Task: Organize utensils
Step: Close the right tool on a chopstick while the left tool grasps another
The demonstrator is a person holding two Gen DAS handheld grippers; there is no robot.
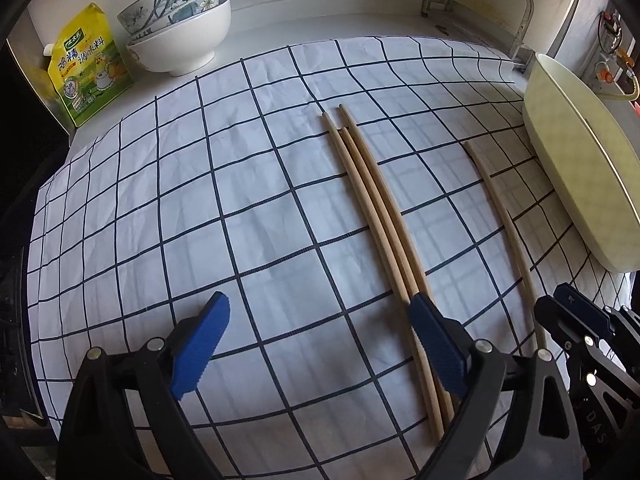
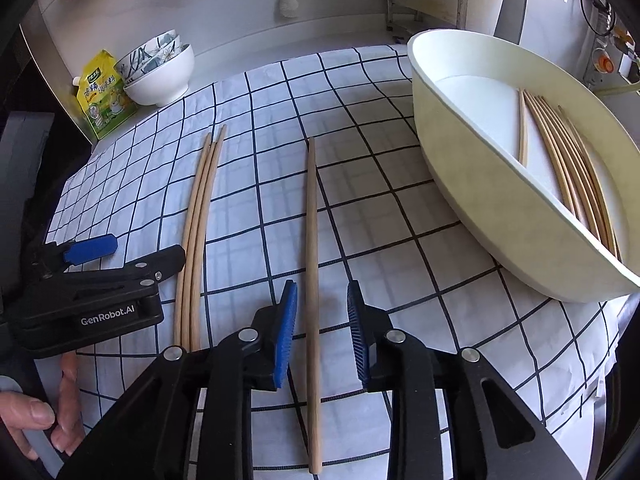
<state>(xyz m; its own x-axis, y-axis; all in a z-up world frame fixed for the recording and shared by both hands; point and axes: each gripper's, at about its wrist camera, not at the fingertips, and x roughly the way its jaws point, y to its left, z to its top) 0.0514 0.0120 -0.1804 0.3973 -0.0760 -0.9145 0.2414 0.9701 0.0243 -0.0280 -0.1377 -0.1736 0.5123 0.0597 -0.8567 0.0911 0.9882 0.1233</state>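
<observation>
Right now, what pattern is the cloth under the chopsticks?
The cloth is white with a dark blue grid, clearest in the right wrist view.

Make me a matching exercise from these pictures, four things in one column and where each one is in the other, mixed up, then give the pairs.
1. single chopstick
2. three chopsticks
3. seasoning pouch
4. tub

A. beside the stacked bowls
B. holding more chopsticks
C. between the right claw fingers
D. by the left claw

Pairs: 1-C, 2-D, 3-A, 4-B
</observation>
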